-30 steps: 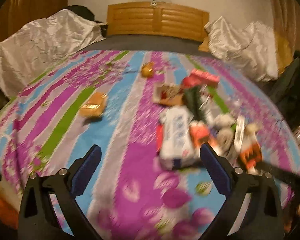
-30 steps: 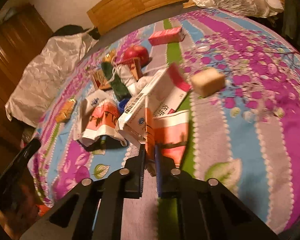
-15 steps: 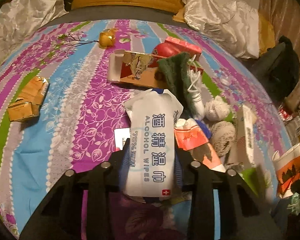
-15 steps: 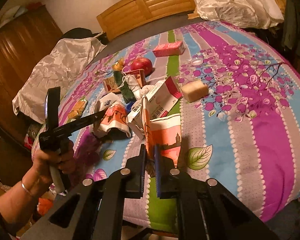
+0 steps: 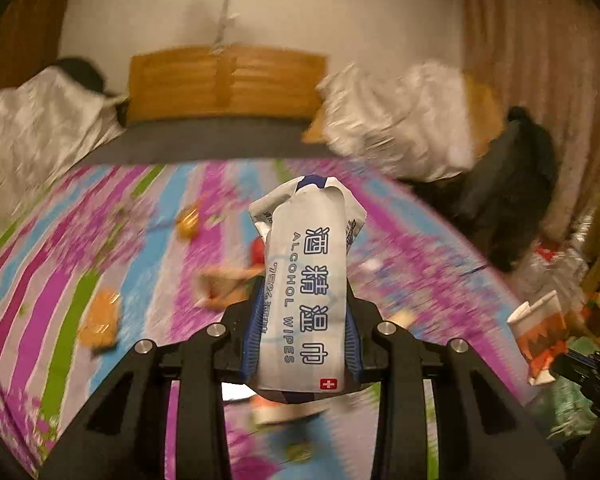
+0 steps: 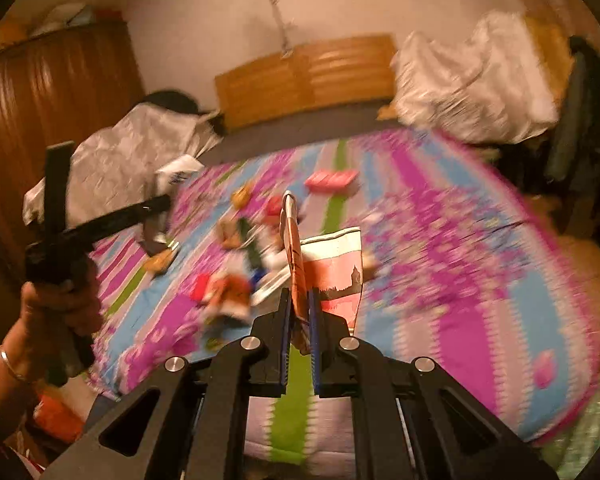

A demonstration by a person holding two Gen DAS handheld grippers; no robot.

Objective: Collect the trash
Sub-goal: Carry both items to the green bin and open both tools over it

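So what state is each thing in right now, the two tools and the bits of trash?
Left tool: clamped on the wipes packet.
Wipes packet: crumpled, held up off the bed.
Right tool: shut on the paper bag.
Paper bag: flattened, lifted.
Pink box: lying on the bedspread.

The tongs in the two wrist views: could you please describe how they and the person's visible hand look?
Both the left tongs and right tongs have black angular frames with triangular cut-outs, silver round bolts and blue ribbed pads. The hand grips a black handle, with a thin silver bangle at the wrist.
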